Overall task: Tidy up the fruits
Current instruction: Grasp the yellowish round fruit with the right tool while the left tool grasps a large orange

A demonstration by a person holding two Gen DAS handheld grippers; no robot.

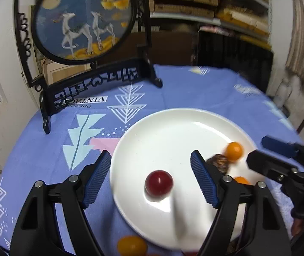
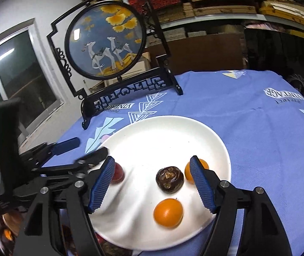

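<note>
On white plate (image 1: 173, 128): red fruit (image 1: 158, 182) lies free between released left hand-held gripper (image 1: 151, 160) pads.

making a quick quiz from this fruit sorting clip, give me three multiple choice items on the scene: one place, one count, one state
1. Where does the dark wrinkled fruit lie?
A. on the white plate
B. on the blue tablecloth
C. under the framed deer picture

2. How many orange fruits lie on the plate in the right wrist view?
A. none
B. two
C. five

3. How does the right gripper stand?
A. shut on the red fruit
B. shut on an orange fruit
C. open, holding nothing

Answers:
1. A, it sits on the plate between the gripper's fingers.
2. B, one orange fruit lies near the front rim, and another partly behind the right finger.
3. C, its blue pads stand wide apart and press on nothing; the red fruit lies beside the left finger.
</note>
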